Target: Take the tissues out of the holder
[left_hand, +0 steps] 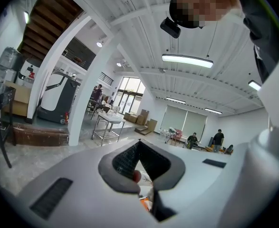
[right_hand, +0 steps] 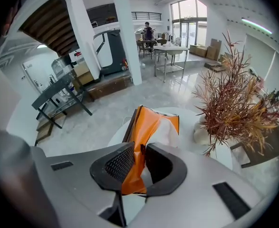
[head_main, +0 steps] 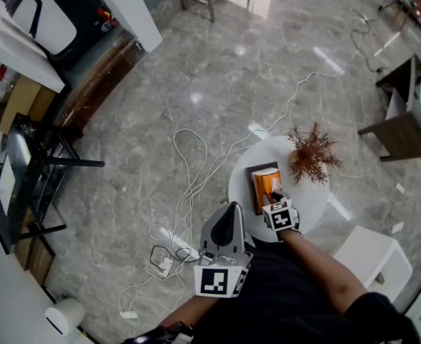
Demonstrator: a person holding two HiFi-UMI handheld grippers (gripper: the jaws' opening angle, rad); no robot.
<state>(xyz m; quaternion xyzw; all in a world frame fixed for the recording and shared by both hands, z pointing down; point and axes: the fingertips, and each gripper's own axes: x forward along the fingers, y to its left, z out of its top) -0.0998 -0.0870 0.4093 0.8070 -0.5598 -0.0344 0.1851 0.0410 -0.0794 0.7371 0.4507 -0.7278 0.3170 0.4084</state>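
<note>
- The right gripper's [right_hand: 140, 161] fingers clenched the orange tissue pack [right_hand: 151, 125] at mid-frame, at the dark holder [head_main: 249, 188] on the round white counter [head_main: 314, 199].
- The left gripper's [left_hand: 139, 146] fingers were closed on nothing, lower left of the counter.

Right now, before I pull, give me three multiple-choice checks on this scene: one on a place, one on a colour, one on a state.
1. Where does the dried plant stand?
A inside the holder
B on the round table, beside the holder
C on a shelf

2. What colour is the tissue pack?
A blue
B green
C orange

3. How is the right gripper?
A shut on the tissue pack
B open just above it
C open, well away from it

Answers:
1. B, the head view shows plant and holder side by side on the tabletop.
2. C, its wrapper is orange.
3. A, the pads pinch the wrapper between them.
</note>
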